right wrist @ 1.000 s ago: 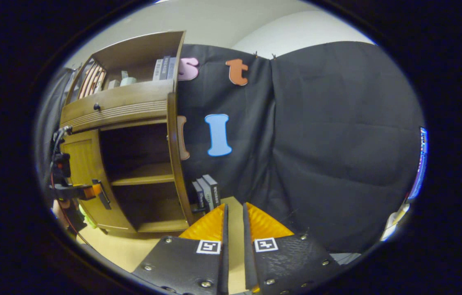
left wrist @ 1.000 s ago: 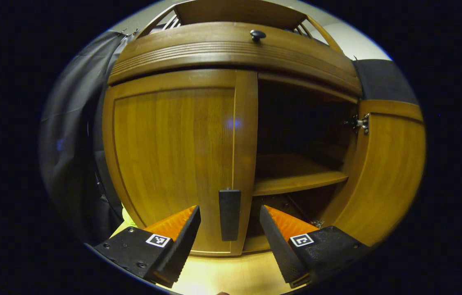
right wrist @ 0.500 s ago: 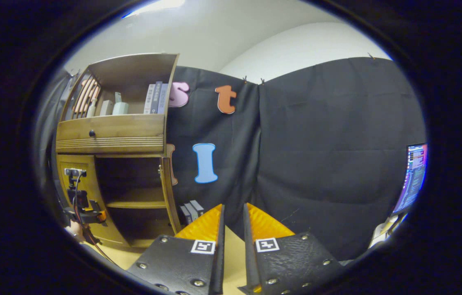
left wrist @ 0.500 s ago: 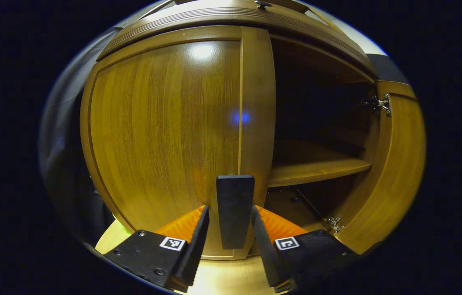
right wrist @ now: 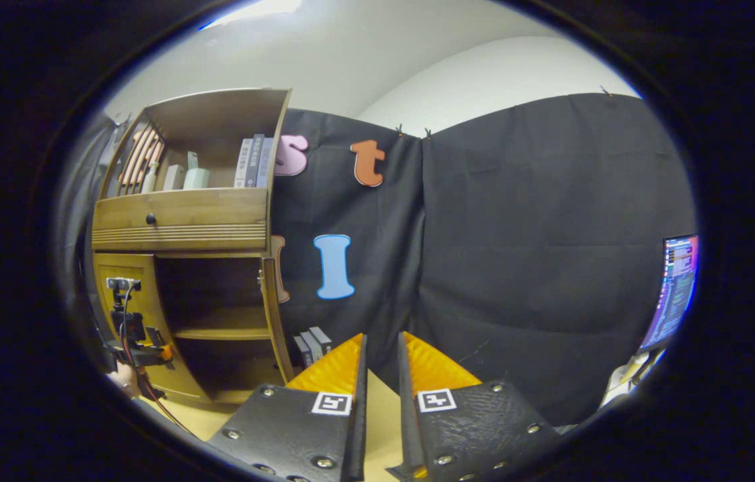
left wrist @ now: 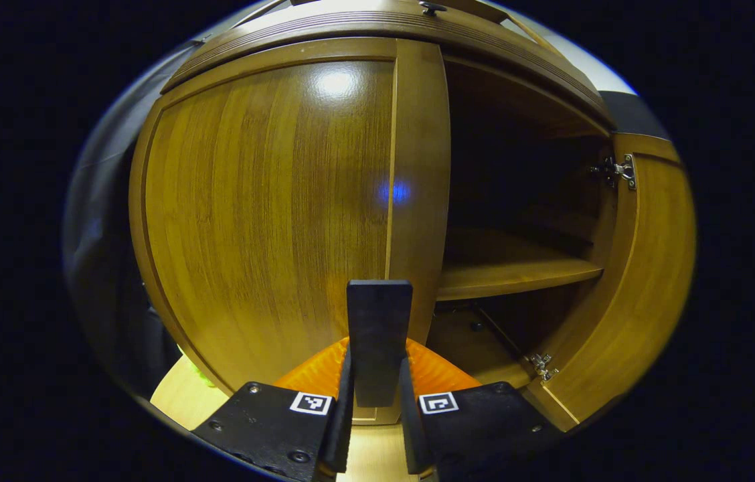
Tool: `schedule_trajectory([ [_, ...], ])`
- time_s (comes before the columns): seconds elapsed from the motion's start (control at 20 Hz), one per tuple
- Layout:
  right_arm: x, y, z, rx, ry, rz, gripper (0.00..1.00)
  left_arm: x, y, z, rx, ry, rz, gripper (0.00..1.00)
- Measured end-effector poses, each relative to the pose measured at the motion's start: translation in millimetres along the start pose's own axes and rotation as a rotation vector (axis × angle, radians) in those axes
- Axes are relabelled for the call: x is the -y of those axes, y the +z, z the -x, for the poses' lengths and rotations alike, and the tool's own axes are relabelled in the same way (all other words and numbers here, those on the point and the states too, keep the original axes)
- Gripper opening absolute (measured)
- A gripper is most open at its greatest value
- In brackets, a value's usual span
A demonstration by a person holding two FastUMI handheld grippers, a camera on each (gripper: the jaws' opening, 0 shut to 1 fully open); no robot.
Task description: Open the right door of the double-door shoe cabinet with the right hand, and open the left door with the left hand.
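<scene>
You're clamping the left gripper [left wrist: 375, 428] on the black bar handle [left wrist: 378, 348] of the closed brown wooden left door [left wrist: 270, 207]; stiff hinged panel, handle's low end grips fine. Right door [left wrist: 625, 301] standing open beside it. Right gripper [right wrist: 381, 402] nearly closed, empty.

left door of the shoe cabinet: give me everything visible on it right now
The brown wooden left door is a glossy framed panel with vertical grain and a light glare near its top. It sits closed, flush under the cabinet's ribbed top moulding. A dark flat upright handle stands at its right stile, low down, and the left tool has both fingers closed on it. Beside it, the right door hangs swung open on metal hinges.
</scene>
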State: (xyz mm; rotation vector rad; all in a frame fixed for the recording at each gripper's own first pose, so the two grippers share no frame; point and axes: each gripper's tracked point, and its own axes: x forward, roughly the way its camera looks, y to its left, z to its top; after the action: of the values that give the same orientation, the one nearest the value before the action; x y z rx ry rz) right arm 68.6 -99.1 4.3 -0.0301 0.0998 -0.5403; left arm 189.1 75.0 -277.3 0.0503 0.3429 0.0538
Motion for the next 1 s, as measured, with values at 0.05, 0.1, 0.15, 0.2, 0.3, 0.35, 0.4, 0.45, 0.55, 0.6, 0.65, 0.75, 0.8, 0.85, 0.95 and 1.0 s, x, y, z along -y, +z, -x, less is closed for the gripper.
schedule_trajectory([
  [0.05,-0.4,-0.3,0.9,0.0,0.006,0.0,0.22,0.8,0.0,0.7,0.001,-0.004,-0.001,0.34],
  [0.1,-1.1,0.0,1.2,0.0,0.013,0.0,0.22,1.0,0.2,2.3,0.003,-0.008,-0.003,0.34],
  [0.15,-1.6,-0.3,1.8,-0.001,0.021,0.0,0.22,0.6,-1.8,5.5,0.008,-0.014,-0.004,0.34],
  [0.2,-2.4,0.2,2.3,-0.003,0.029,-0.001,0.22,0.6,-3.6,10.3,0.011,-0.021,-0.006,0.36],
  [0.3,-4.1,0.2,3.3,-0.007,0.048,-0.003,0.22,-1.9,-6.8,33.8,0.021,-0.036,-0.012,0.31],
  [0.35,-5.0,-0.8,3.1,-0.01,0.06,-0.005,0.22,-3.2,-7.2,43.2,0.024,-0.044,-0.014,0.34],
  [0.4,-6.2,-1.6,3.0,-0.014,0.073,-0.009,0.22,-5.3,-7.5,49.0,0.028,-0.053,-0.016,0.33],
  [0.45,-7.5,-1.5,3.3,-0.018,0.087,-0.012,0.22,-4.7,-8.4,51.7,0.031,-0.062,-0.016,0.36],
  [0.55,-10.3,-1.5,3.1,-0.023,0.117,-0.018,0.22,-7.5,-12.1,61.0,0.032,-0.079,-0.016,0.34],
  [0.6,-11.8,-1.2,3.1,-0.025,0.132,-0.018,0.22,-8.9,-13.5,67.0,0.032,-0.085,-0.017,0.33],
  [0.65,-13.0,-1.5,2.7,-0.025,0.146,-0.018,0.22,-10.7,-14.3,72.3,0.033,-0.088,-0.018,0.36],
  [0.75,-19.1,-2.1,2.8,-0.026,0.176,-0.019,0.22,-14.8,-16.2,83.5,0.033,-0.084,-0.019,0.33],
  [0.8,-26.7,-2.1,4.3,-0.027,0.189,-0.02,0.22,-17.1,-16.9,88.6,0.035,-0.079,-0.015,0.31],
  [0.85,-40.6,-1.8,0.1,-0.029,0.201,-0.021,0.22,-19.5,-18.4,92.6,0.035,-0.075,-0.011,0.33],
  [0.95,-48.8,-1.8,-2.1,-0.032,0.225,-0.021,0.22,-24.5,-20.0,102.5,0.036,-0.066,-0.001,0.33],
  [1.0,-51.8,-2.5,-2.0,-0.034,0.237,-0.018,0.22,-27.3,-20.3,107.4,0.036,-0.061,0.004,0.33],
])
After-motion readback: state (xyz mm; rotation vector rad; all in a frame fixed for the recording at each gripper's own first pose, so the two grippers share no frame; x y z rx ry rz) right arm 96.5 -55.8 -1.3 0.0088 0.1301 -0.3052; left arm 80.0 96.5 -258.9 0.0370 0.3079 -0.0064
